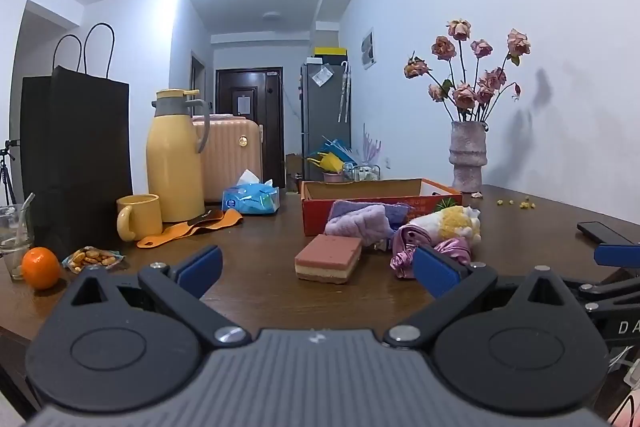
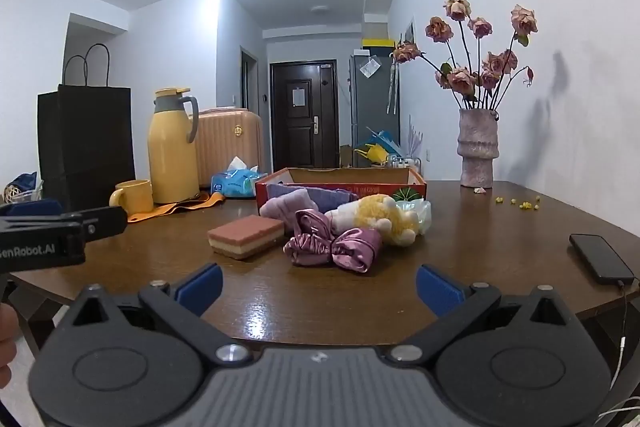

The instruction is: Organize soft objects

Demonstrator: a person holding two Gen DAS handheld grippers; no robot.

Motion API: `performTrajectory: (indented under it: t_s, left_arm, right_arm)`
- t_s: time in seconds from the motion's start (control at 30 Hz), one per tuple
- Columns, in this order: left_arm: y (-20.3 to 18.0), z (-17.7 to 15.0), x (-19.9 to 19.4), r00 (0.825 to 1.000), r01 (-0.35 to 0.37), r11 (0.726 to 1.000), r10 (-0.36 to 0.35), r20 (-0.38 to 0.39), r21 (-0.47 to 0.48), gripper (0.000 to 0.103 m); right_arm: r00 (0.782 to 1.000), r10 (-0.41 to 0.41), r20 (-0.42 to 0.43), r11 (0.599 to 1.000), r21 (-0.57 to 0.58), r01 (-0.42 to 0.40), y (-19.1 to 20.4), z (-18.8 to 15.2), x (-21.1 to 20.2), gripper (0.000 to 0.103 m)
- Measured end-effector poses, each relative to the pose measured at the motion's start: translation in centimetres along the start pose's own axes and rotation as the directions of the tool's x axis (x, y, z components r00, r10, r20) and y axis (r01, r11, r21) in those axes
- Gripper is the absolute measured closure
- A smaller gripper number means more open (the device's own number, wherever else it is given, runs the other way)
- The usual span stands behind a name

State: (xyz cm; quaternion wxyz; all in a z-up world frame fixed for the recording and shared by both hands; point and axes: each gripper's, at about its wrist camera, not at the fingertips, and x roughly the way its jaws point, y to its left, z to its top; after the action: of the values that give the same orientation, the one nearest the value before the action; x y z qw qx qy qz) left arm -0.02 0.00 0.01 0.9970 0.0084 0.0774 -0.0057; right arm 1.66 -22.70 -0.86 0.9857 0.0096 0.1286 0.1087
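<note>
Orange (image 1: 40,267) in left view only

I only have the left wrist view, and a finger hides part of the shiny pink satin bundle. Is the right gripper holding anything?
Observer: No. The right gripper is open and empty, over the near edge of the brown wooden table.
Operator: How does the satin lie?
Observer: The shiny pink satin bundle is bunched like a bow, against the front of the yellow-and-white plush toy.
Operator: Anything by the phone?
Observer: The flat black phone has a thin cable plugged into its near end, hanging off the table.
</note>
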Motion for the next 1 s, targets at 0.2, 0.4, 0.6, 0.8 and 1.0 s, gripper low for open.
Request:
performTrajectory:
  t_s: [0.2, 0.4, 0.6, 0.8, 1.0]
  left_arm:
    - [0.9, 0.5, 0.6, 0.999, 0.023, 1.000, -0.023, -0.028, -0.004, 0.000]
    - [-0.5, 0.0, 0.2, 1.000, 0.016, 0.999, -0.016, 0.004, 0.030, 0.000]
    - [-0.5, 0.1, 0.2, 1.000, 0.015, 0.999, -0.015, 0.003, 0.030, 0.000]
    - [-0.5, 0.0, 0.4, 1.000, 0.019, 0.999, -0.019, -0.008, 0.030, 0.000]
    - [-0.6, -0.1, 0.6, 1.000, 0.022, 0.999, -0.022, -0.018, 0.027, 0.000]
  right_arm:
    - [1.000, 0.004, 0.000, 1.000, 0.030, -0.004, -0.7, 0.2, 0.2, 0.000]
    - [1.000, -0.007, 0.003, 1.000, 0.015, 0.006, -0.6, 0.4, 0.3, 0.000]
    - [1.000, -0.012, 0.016, 1.000, 0.005, 0.012, -0.2, 0.2, 0.3, 0.000]
    - [1.000, -0.008, 0.013, 1.000, 0.008, 0.008, -0.2, 0.2, 0.3, 0.000]
    - [0.999, -0.021, 0.024, 1.000, 0.008, 0.021, -0.2, 0.2, 0.2, 0.000]
